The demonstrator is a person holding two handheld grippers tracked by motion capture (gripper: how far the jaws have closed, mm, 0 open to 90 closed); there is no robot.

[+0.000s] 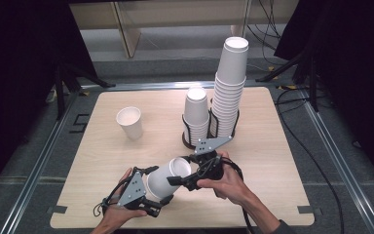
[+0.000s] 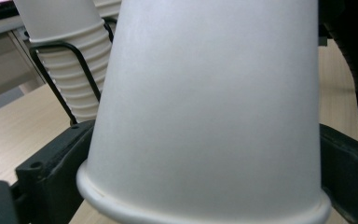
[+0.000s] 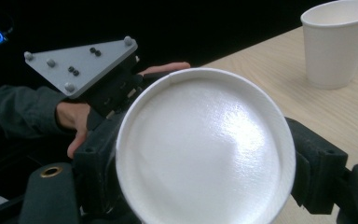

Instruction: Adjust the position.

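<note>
Near the front edge of the wooden table [image 1: 102, 161], a white paper cup [image 1: 168, 176] lay on its side in the air between the left gripper [image 1: 161, 184] and the right gripper [image 1: 180, 171], its open mouth turned toward the cup rack [image 1: 189, 139]. The right gripper's jaws were clamped on the cup at its mouth end; in the right gripper view the rim [image 3: 205, 144] sat squeezed between the two black jaws. The left gripper's jaws flanked the cup's base end, and in the left gripper view the cup wall [image 2: 205, 116] stood between them; whether the pads pressed on it or had let go could not be told. Behind, a short stack of cups [image 1: 196, 112] and a tall stack of cups [image 1: 230, 87] rose from the rack, and a single upright cup [image 1: 130, 123] stood well apart to the left.

The risks seemed plain. If the left jaws were loosening, the cup would hang from one grip at its thin rim, which could buckle or slip under a hard squeeze. Should two nested cups be here, pulling unevenly might crease the paper. A swing toward the rack could knock the tall, leaning stack.
</note>
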